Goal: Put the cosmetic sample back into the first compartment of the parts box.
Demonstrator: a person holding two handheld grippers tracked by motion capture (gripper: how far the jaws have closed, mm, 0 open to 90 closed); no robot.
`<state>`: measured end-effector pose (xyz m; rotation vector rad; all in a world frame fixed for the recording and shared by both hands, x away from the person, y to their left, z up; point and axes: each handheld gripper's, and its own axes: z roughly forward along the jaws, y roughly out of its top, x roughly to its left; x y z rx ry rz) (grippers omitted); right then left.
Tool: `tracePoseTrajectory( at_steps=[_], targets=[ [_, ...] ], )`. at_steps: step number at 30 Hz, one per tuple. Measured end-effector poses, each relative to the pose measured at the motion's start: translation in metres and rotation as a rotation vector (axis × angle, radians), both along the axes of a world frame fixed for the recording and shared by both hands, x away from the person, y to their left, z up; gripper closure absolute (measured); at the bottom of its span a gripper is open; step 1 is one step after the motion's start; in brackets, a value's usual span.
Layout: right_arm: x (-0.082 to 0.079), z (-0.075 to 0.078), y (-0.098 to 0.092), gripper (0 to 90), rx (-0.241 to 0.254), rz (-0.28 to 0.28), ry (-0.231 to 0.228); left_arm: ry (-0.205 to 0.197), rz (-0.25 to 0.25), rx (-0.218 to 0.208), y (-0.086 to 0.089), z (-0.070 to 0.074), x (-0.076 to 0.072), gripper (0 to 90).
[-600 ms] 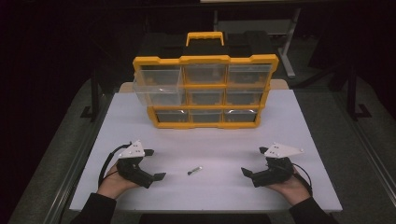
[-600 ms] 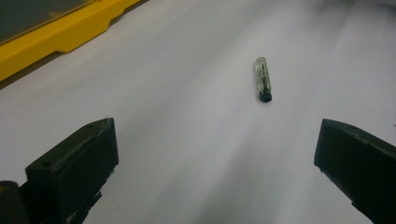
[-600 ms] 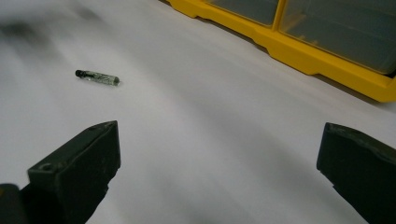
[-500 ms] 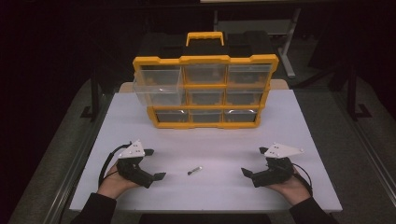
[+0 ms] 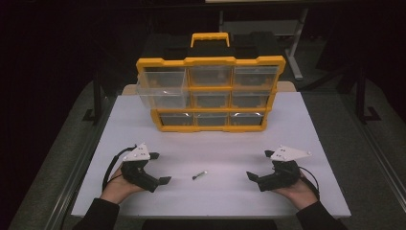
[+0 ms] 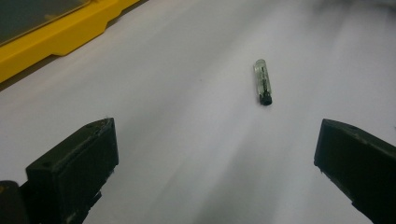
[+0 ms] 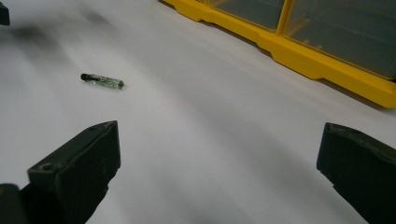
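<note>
While both grippers rest on the white tabletop [image 5: 297, 124], fingers spread wide and empty – left gripper [image 5: 160, 177], right gripper [image 5: 253, 178] – small clear vial [image 5: 199, 175] lies between them, untouched, near the yellow organizer [image 5: 210, 128].

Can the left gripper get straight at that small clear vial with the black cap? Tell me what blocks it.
Probably yes. The left gripper has its jaws wide open and empty, aimed toward the vial, which lies flat on bare white table. Nothing lies between them; the yellow drawer organizer stands well behind.
</note>
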<state>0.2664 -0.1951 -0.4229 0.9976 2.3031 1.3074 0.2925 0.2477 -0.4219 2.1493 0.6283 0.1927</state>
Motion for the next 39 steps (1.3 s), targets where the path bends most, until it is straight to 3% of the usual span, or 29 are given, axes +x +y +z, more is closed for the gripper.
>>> tracePoseTrajectory(
  at_steps=[20,39],
  targets=[
    [0.001,-0.002,0.002,0.0,-0.010,0.011,0.009,0.026,-0.037,-0.014,-0.018,0.006,0.007,0.0],
    [0.001,-0.002,0.002,0.0,-0.015,0.013,0.010,0.021,-0.064,-0.011,-0.037,0.008,0.017,0.0]
  ],
)
